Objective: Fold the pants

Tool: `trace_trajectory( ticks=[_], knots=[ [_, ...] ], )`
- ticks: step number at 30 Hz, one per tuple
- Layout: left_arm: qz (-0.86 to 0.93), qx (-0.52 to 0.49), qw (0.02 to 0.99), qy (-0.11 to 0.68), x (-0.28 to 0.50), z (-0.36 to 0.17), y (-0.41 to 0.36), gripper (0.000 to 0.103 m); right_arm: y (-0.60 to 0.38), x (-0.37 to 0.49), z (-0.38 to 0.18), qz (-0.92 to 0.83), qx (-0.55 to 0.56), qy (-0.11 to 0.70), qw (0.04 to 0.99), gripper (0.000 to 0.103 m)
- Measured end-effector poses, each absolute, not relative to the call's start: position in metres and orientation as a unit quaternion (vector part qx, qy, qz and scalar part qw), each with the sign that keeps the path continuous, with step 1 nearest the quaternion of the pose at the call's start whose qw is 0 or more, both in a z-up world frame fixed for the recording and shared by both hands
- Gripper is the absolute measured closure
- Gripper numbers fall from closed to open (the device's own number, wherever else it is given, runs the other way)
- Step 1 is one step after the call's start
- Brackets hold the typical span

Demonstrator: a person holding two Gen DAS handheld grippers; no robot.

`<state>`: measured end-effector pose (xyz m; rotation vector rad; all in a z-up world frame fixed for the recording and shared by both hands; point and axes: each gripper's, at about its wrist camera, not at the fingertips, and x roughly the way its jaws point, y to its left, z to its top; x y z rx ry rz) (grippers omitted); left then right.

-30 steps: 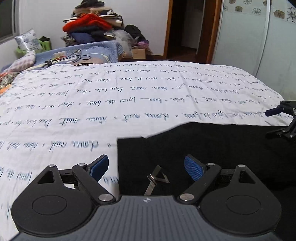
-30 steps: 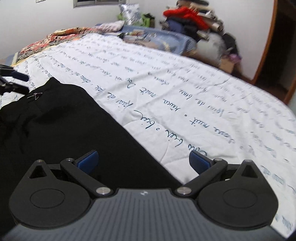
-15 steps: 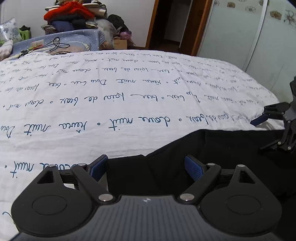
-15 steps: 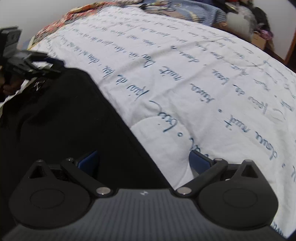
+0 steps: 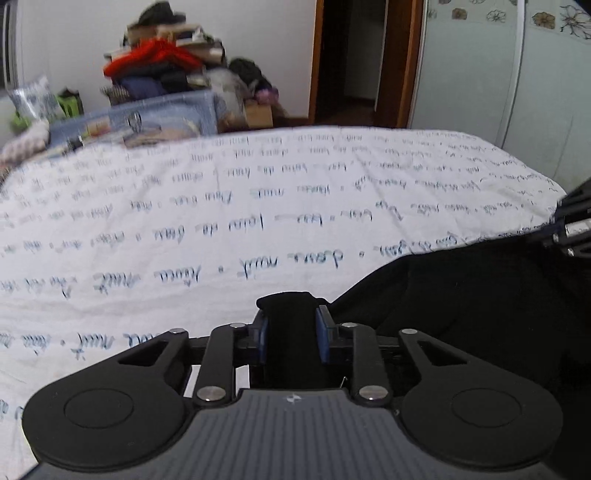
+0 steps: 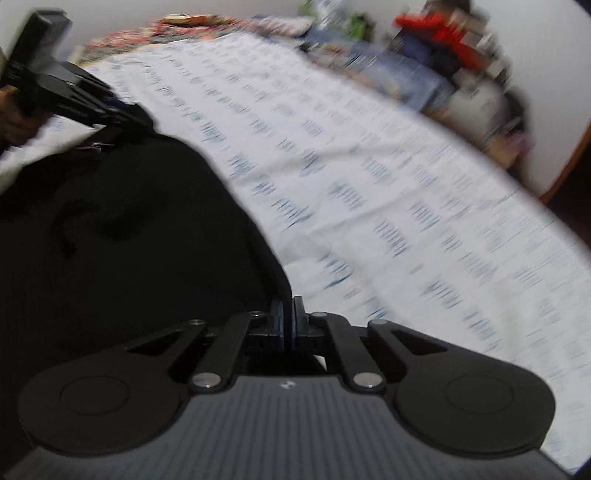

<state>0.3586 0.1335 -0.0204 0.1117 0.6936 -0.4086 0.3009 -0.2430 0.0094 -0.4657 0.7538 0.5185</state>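
Note:
Black pants lie on a white bedspread with blue handwriting. My left gripper is shut on a bunched corner of the pants, fabric sticking up between its blue pads. In the right wrist view the pants fill the left half. My right gripper is shut on the pants' edge, its pads nearly touching. Each gripper shows in the other's view: the right one at the far right, the left one at the upper left, holding the far corner.
The white bedspread stretches ahead. A pile of clothes stands behind the bed by the wall. A doorway and a wardrobe are at the back right. A patterned blanket lies at the bed's far end.
Both grippers were open over the pants and have closed on the fabric. The pinched edges have lifted off the bed. The right wrist view is now blurred by motion.

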Motion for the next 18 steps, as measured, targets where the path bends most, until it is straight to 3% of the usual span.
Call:
trace_trajectory(
  ticks=[8, 18],
  knots=[
    [-0.179, 0.054, 0.928, 0.321, 0.361, -0.019, 0.131, 0.080, -0.211, 0.284, 0.004, 0.139, -0.352, 0.255, 0.890, 0.101],
    [-0.194, 0.047, 0.939, 0.279, 0.300, 0.024, 0.147, 0.080, -0.200, 0.197, 0.040, 0.117, -0.381, 0.153, 0.904, 0.101]
  ],
)
